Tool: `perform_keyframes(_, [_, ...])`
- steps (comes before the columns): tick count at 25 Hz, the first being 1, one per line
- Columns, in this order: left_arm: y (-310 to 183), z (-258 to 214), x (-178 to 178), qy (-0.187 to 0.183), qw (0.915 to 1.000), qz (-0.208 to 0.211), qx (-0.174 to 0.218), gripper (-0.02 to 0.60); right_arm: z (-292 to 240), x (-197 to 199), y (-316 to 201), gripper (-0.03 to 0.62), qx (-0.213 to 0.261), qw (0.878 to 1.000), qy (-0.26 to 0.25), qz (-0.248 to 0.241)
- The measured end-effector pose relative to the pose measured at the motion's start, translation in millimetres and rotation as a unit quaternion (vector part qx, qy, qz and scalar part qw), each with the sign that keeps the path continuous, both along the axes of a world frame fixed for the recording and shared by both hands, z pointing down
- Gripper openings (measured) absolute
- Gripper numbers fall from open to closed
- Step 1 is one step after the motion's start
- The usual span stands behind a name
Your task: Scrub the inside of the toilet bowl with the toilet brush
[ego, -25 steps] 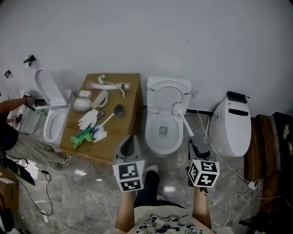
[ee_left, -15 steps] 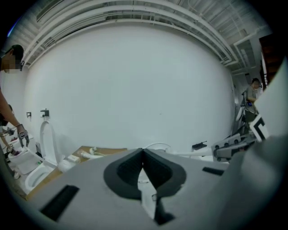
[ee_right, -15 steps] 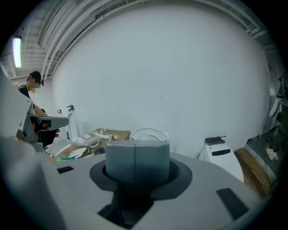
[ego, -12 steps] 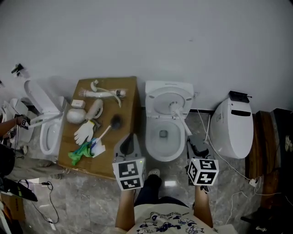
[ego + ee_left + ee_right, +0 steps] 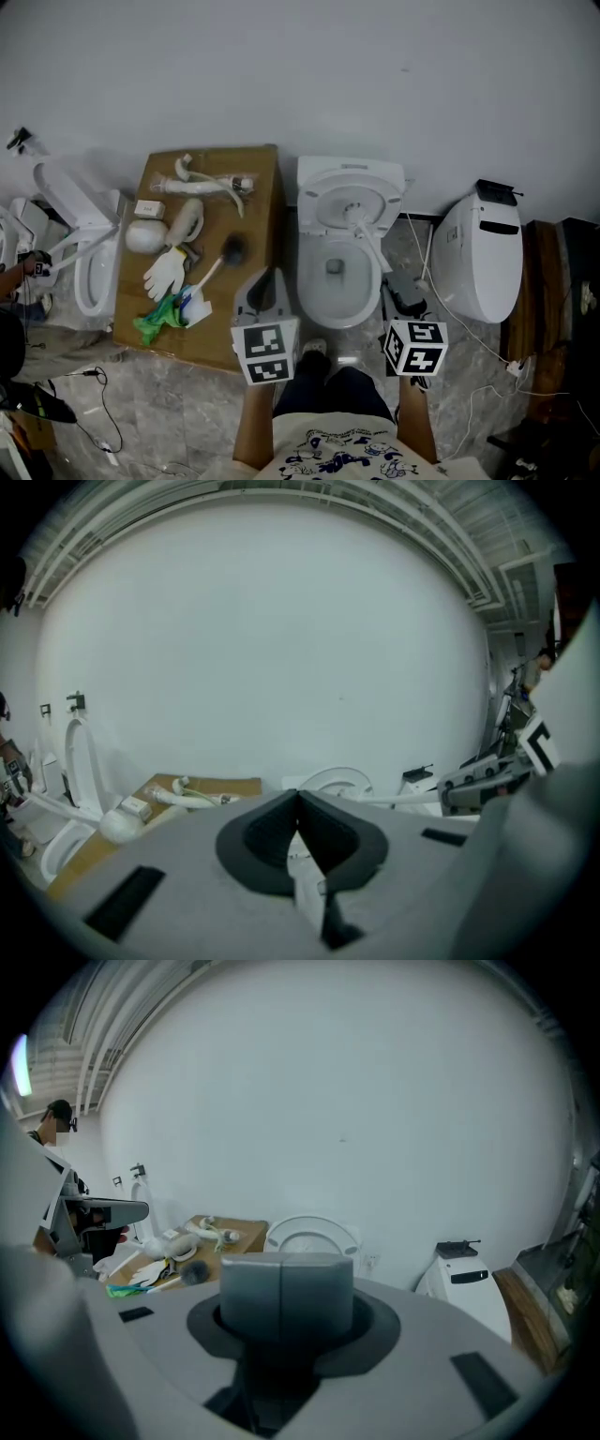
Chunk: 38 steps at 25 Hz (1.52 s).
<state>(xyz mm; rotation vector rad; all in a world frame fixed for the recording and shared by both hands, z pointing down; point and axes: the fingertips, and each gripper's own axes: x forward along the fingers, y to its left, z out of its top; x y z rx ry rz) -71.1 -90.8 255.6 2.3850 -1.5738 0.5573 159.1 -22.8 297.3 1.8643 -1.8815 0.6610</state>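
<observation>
Pale wall and grey stone floor frame a row of toilets. The toilet brush (image 5: 221, 262) lies on the wooden counter (image 5: 267, 202), just left of the open toilet bowl (image 5: 307, 281). Its dark head is on the far side, and its white handle points near-left toward a white glove (image 5: 167, 272) and a green cloth (image 5: 159, 314). A white long-handled tool (image 5: 368, 242) rests across the bowl's right rim. Nearer, the left tongs (image 5: 299, 797) and right tongs (image 5: 281, 1283) are both closed on nothing.

The toilet bowl (image 5: 307, 281) is white, the board (image 5: 262, 187) brown, the toilet brush (image 5: 232, 249) black-headed.
</observation>
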Motion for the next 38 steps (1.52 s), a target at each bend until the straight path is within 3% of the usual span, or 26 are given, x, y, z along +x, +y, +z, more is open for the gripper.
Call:
perform_keyframes(11, [-11.0,41.9,1.4,-0.014,0.9987,-0.007,-0.049,0.002,37.6,-0.3,-19.0,0.166,-0.044,0.999,-0.003,-0.018])
perform_keyframes(24, [-14.8,95.1,23.2,-0.036,0.9947,-0.010,-0.095,0.002,99.0,8.2,-34.6,0.166,-0.108,0.991,0.005,-0.079])
perform_keyframes(32, [-10.4,129.8,31.2,-0.050,0.9910,-0.011,-0.124,0.002,154.4,18.1,-39.3,0.166,-0.154,0.980,0.034,-0.124])
perform_keyframes(38, [-9.9,151.2,36.6,-0.058,0.9886,-0.009,-0.139,0.002,199.0,18.9,-42.4,0.166,-0.192,0.964,0.070,-0.170])
